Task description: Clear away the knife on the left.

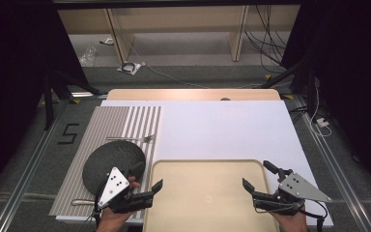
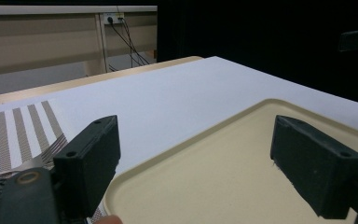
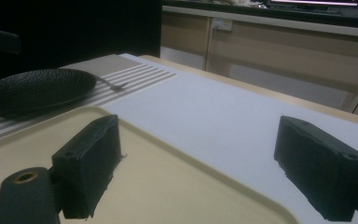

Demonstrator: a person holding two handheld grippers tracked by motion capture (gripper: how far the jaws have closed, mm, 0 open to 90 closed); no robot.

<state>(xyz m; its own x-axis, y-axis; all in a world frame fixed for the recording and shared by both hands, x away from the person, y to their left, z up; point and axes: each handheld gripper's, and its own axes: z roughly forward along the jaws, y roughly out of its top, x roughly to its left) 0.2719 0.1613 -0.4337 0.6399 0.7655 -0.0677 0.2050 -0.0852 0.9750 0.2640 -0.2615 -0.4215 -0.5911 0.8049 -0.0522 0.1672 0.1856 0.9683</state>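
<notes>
A beige tray (image 1: 205, 198) lies empty at the table's near edge. My left gripper (image 1: 147, 178) hovers at the tray's left rim (image 2: 191, 135) with both jaws wide open and nothing between them. My right gripper (image 1: 260, 176) stands open at the tray's right rim (image 3: 242, 191), its jaws also holding nothing. Left of the tray, a black plate (image 1: 113, 162) rests on a striped placemat (image 1: 106, 125), with a fork (image 1: 133, 138) just beyond it. The plate (image 3: 37, 88) and fork (image 3: 114, 86) also appear in the right gripper view.
A white sheet (image 1: 222, 130) covers the wooden table behind the tray. A utensil handle (image 1: 82, 202) lies on the placemat near the front edge. Cables and shelving sit on the floor beyond the table; dark curtains stand at both sides.
</notes>
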